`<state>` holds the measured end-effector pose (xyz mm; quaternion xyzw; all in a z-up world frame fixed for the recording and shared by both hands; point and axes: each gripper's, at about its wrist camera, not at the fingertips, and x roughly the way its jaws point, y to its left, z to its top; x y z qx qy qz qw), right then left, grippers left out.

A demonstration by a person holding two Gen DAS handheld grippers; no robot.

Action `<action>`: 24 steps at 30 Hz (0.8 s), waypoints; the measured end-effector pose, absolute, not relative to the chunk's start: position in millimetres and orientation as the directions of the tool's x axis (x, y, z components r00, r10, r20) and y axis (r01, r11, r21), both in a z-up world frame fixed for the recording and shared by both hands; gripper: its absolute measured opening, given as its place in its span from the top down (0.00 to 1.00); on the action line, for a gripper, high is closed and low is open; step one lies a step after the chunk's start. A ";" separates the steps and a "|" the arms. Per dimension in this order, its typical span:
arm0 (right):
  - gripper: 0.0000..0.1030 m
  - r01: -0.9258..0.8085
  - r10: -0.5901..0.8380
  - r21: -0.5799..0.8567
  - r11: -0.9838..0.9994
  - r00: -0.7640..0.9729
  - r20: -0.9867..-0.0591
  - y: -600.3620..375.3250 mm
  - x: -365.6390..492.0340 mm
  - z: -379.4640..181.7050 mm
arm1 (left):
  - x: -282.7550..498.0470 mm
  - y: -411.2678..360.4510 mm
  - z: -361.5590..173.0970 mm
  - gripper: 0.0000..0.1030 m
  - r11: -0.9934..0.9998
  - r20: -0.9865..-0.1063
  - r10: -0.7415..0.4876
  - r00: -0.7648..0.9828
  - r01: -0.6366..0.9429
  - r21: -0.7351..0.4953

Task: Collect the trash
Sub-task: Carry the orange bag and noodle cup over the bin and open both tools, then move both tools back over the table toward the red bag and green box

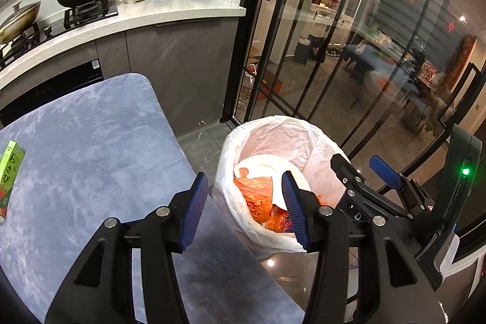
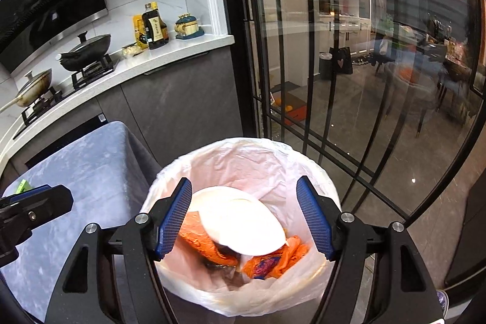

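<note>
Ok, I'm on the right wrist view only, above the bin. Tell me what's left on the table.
Observer: A green box lies near the table's left edge, label up.
Operator: Report the left gripper.
Observer: The left gripper is open and empty, straddling the gap between table and trash bin.
Operator: Check the box's print.
Observer: Japanese characters on green, with red at its near end.
</note>
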<state>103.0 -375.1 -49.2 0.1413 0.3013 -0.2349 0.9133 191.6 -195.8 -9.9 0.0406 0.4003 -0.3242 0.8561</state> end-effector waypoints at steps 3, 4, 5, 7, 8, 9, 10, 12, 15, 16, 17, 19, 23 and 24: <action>0.30 0.499 -0.337 0.114 0.859 0.719 -0.608 -364.3 104.3 -43.6 | 193.7 -182.3 -7.0 0.53 0.794 -0.705 -0.522 0.480 0.575 -0.196; 0.30 0.494 -0.335 0.114 0.862 0.723 -0.604 -360.7 104.6 -41.9 | 194.5 -177.5 -6.0 0.53 0.798 -0.704 -0.520 0.485 0.569 -0.198; 0.30 0.485 -0.328 0.116 0.867 0.730 -0.600 -354.9 105.6 -39.2 | 195.0 -172.8 -5.3 0.53 0.803 -0.703 -0.517 0.489 0.562 -0.199; 0.30 0.469 -0.318 0.115 0.876 0.739 -0.594 -346.6 107.7 -35.0 | 195.9 -159.5 -2.9 0.53 0.812 -0.699 -0.512 0.499 0.546 -0.205; 0.30 0.456 -0.308 0.114 0.883 0.746 -0.591 -339.2 109.7 -32.4 | 196.6 -152.6 -1.7 0.53 0.818 -0.697 -0.508 0.507 0.537 -0.205; 0.30 0.444 -0.299 0.115 0.888 0.751 -0.589 -332.8 111.5 -30.5 | 197.4 -147.0 -0.3 0.49 0.824 -0.696 -0.502 0.514 0.528 -0.204; 0.30 0.433 -0.288 0.118 0.894 0.756 -0.588 -326.1 114.4 -29.2 | 198.7 -136.9 1.1 0.42 0.835 -0.693 -0.492 0.527 0.512 -0.203; 0.30 0.404 -0.263 0.124 0.906 0.769 -0.583 -310.8 118.3 -25.2 | 200.9 -115.1 4.3 0.40 0.856 -0.681 -0.469 0.562 0.478 -0.196; 0.28 0.352 -0.223 0.121 0.928 0.787 -0.575 -281.8 126.7 -18.6 | 205.7 -84.1 4.5 0.40 0.885 -0.685 -0.427 0.591 0.428 -0.182; 0.28 0.331 -0.203 0.125 0.935 0.792 -0.576 -270.4 130.6 -16.8 | 207.1 -74.4 4.6 0.40 0.892 -0.686 -0.417 0.596 0.413 -0.183; 0.28 0.317 -0.190 0.127 0.940 0.795 -0.577 -262.6 133.1 -15.7 | 209.6 -60.7 4.4 0.40 0.900 -0.685 -0.407 0.603 0.393 -0.188; 0.28 0.278 -0.157 0.127 0.952 0.801 -0.577 -239.5 140.4 -12.9 | 214.7 -34.1 5.1 0.40 0.917 -0.687 -0.381 0.619 0.348 -0.195; 0.28 0.194 -0.084 0.132 0.972 0.811 -0.580 -188.6 154.5 -8.4 | 222.4 18.9 4.3 0.29 0.953 -0.691 -0.294 0.660 0.255 -0.161; 0.27 0.176 -0.068 0.133 0.975 0.813 -0.579 -177.7 156.7 -7.3 | 224.4 34.8 3.4 0.29 0.962 -0.692 -0.269 0.670 0.229 -0.152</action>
